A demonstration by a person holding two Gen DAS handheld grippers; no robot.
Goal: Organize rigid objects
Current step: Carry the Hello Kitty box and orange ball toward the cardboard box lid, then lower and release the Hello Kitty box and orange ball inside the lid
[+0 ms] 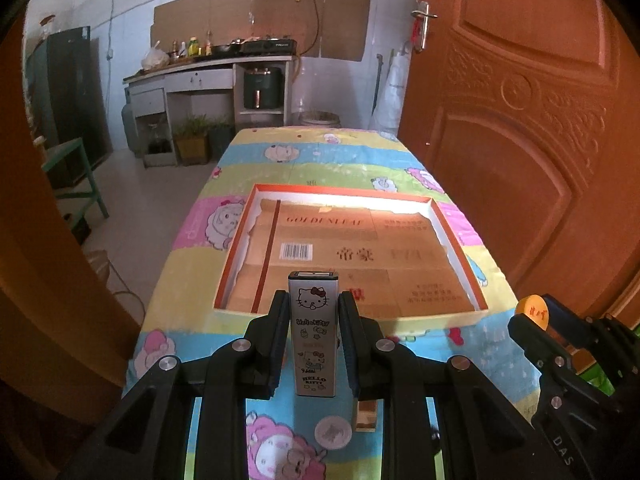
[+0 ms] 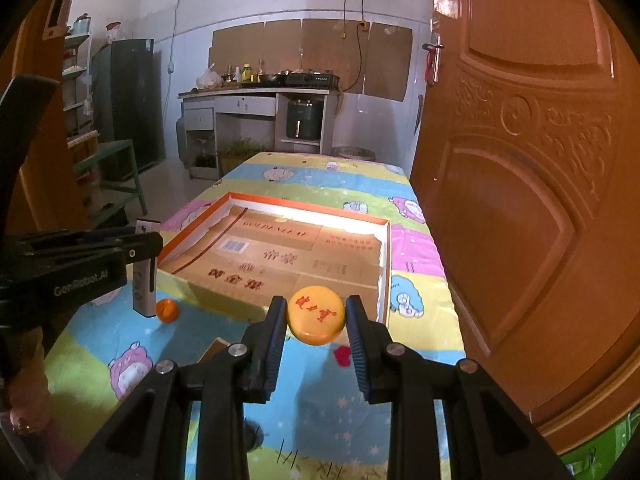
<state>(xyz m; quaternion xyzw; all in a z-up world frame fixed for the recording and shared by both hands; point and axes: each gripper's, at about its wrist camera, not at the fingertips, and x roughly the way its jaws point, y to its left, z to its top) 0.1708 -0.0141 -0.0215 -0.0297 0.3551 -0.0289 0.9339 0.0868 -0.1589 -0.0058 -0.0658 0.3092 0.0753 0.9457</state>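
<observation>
My left gripper (image 1: pixel 313 300) is shut on a silver Hello Kitty power bank (image 1: pixel 313 332), held upright above the table just before the near wall of the orange-rimmed tray (image 1: pixel 234 256). My right gripper (image 2: pixel 316 308) is shut on a yellow round disc with red characters (image 2: pixel 316 314), held above the table near the tray's (image 2: pixel 384 264) near right corner. The tray's floor is lined with brown cardboard. In the right wrist view the left gripper (image 2: pixel 144 248) and power bank (image 2: pixel 145 280) show at left; in the left wrist view the disc (image 1: pixel 531 311) shows at right.
A small orange ball (image 2: pixel 166 310) lies on the cartoon tablecloth (image 2: pixel 120 332) left of the tray. A silver coin-like disc (image 1: pixel 333 433) and a small wooden block (image 1: pixel 366 416) lie under the left gripper. A big orange door (image 2: pixel 540 200) stands along the table's right side.
</observation>
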